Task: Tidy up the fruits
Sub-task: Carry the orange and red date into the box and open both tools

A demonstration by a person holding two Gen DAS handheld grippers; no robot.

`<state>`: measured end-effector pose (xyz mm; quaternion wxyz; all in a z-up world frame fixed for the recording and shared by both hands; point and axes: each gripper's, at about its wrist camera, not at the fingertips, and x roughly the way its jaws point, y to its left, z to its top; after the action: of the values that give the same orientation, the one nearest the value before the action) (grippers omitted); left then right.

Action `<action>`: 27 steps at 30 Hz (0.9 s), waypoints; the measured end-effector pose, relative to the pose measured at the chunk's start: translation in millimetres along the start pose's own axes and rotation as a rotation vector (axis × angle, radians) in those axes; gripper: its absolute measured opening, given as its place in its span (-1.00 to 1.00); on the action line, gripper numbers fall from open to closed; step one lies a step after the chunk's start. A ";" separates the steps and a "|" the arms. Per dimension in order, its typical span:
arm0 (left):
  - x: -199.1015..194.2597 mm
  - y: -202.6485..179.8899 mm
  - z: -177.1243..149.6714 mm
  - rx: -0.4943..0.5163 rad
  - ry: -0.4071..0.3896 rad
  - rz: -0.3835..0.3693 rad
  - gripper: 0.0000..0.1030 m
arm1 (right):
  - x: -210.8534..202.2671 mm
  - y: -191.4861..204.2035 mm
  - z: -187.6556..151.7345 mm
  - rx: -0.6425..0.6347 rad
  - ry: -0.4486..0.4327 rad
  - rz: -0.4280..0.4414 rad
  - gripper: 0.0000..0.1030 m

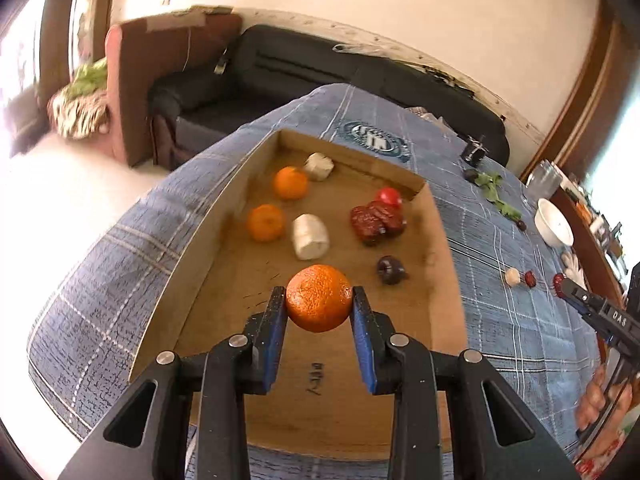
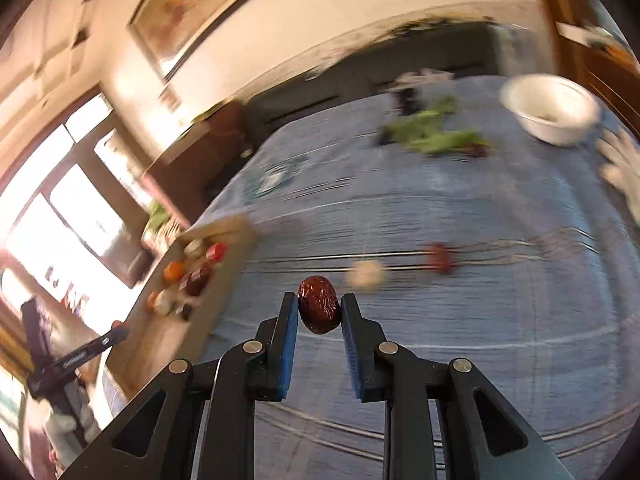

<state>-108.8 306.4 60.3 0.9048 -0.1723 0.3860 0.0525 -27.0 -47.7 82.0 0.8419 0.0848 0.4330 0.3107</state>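
A living room with a cream wall, a black leather sofa (image 1: 304, 68) and a bright window surrounds a table covered by a blue plaid cloth (image 1: 500, 312) of coarse weave. On it lies a shallow cardboard tray (image 1: 448, 280) with low brown walls, its long axis running away from the left wrist camera. Inside sit two round, dimpled mandarins (image 1: 291, 183), two pale, stubby cylindrical chunks (image 1: 310, 237), a cluster of wrinkled red dates (image 1: 377, 222), a glossy red cherry tomato (image 1: 390, 197) and a dark purple fruit (image 1: 390, 270). The left gripper (image 1: 319, 300) holds a third mandarin (image 1: 319, 298) above the near part of the tray, the blue-padded jaws pressed on its sides. The right gripper (image 2: 319, 308) clamps a wrinkled, glossy red date (image 2: 319, 304) above the cloth, the date's long axis pointing up and away along the jaws. That view is blurred. Beyond it on the cloth lie a pale chunk (image 2: 366, 275) and another red date (image 2: 440, 258), well apart from the tray. Farther back are leafy greens (image 2: 432, 136) and a white bowl (image 2: 552, 110).
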 end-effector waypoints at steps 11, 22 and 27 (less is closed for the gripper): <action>35.8 10.0 19.3 0.050 0.096 0.066 -0.40 | 92.9 126.9 -12.1 -0.231 0.161 0.074 -0.52; 58.7 22.7 23.5 0.019 0.146 0.052 -0.40 | 145.3 159.7 -37.6 -0.291 0.265 0.048 -0.51; 57.7 24.8 22.9 0.012 0.138 0.041 -0.40 | 149.2 167.5 -38.8 -0.308 0.261 0.038 -0.51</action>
<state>-58.7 335.4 27.0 0.8757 -0.1621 0.4512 0.0565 -68.2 169.1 26.4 0.7756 -0.0777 0.4840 0.3975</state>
